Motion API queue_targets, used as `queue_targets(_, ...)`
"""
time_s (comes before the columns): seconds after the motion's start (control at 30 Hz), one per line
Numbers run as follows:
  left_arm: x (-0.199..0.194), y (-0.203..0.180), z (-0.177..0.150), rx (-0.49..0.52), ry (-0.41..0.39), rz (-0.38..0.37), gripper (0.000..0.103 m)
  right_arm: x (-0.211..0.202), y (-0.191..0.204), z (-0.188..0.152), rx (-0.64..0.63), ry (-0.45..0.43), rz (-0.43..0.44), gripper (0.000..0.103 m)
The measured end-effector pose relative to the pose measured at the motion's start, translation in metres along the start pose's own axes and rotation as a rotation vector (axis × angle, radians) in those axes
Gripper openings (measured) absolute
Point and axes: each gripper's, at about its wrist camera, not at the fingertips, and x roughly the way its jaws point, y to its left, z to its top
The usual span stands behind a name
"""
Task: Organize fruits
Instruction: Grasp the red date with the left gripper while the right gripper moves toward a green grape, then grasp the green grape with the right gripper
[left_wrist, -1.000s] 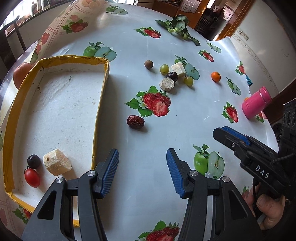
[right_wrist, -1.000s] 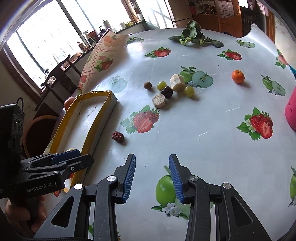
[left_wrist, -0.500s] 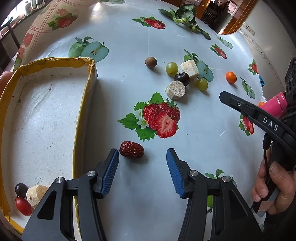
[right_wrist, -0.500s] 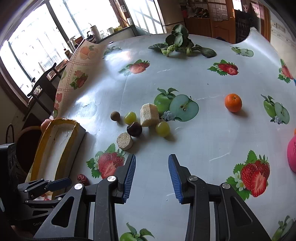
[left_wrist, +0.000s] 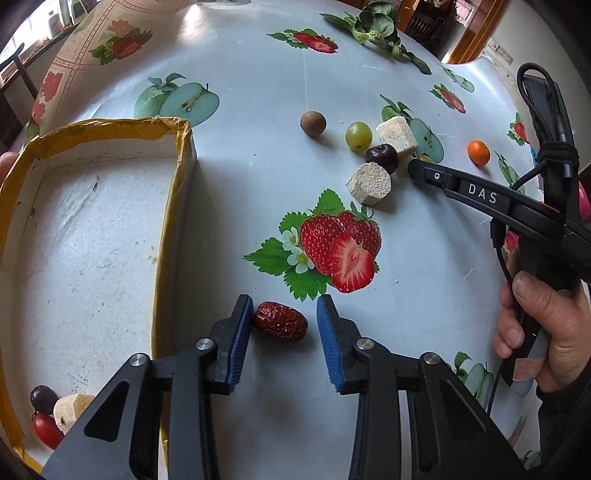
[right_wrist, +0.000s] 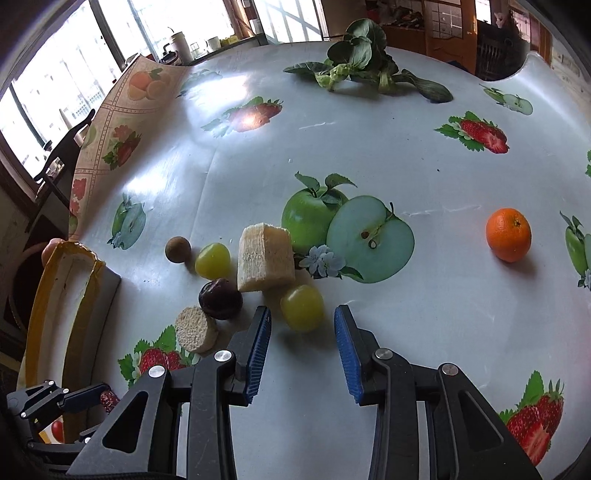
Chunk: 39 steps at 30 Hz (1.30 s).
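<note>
A red date (left_wrist: 280, 321) lies on the tablecloth between the tips of my open left gripper (left_wrist: 284, 321), close to its left finger. A yellow-rimmed white tray (left_wrist: 85, 236) lies to the left, holding a dark fruit (left_wrist: 41, 398), a pale chunk (left_wrist: 70, 406) and a cherry tomato (left_wrist: 46, 430). My open right gripper (right_wrist: 301, 332) has a green grape (right_wrist: 302, 307) just ahead between its tips. Beside it lie a sugarcane block (right_wrist: 264, 258), a dark plum (right_wrist: 220, 299), a round cane slice (right_wrist: 195, 328), another grape (right_wrist: 212, 260) and a brown longan (right_wrist: 178, 249).
A small orange (right_wrist: 508, 235) sits apart at the right. Leafy greens (right_wrist: 354, 62) lie at the far edge of the table. The right gripper's body (left_wrist: 491, 199) reaches in at the right of the left wrist view. A chair (right_wrist: 62, 155) stands beyond the table at left.
My left gripper has moved forward so the date now sits between its tips. My right gripper has moved forward to the fruit cluster, up to the green grape.
</note>
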Motion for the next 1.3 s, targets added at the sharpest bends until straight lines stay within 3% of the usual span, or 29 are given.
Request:
queue_targets(0.03, -0.001, 0.002, 0.001, -0.007, 0.002, -0.029, 0.027, 0.001, 0.001, 0.001, -0.007, 0.002, -0.005, 0.024)
queue_targets(0.2, -0.009, 0.005, -0.003, -0.029, -0.008, -0.088, 0.027, -0.020, 0.003, -0.007, 0.017, -0.018, 0.005, 0.024)
queue_targets(0.4, -0.031, 0.005, -0.012, -0.031, -0.035, -0.122, 0.027, -0.064, 0.012, -0.031, 0.074, -0.059, 0.078, 0.024)
queue_targets(0.8, -0.066, 0.011, -0.026, -0.034, -0.070, -0.091, 0.027, -0.119, 0.042, -0.068, 0.109, -0.078, 0.137, 0.024)
queue_targets(1.3, -0.093, 0.041, -0.046, -0.071, -0.102, -0.085, 0.027, -0.140, 0.099, -0.084, 0.023, -0.073, 0.183, 0.024)
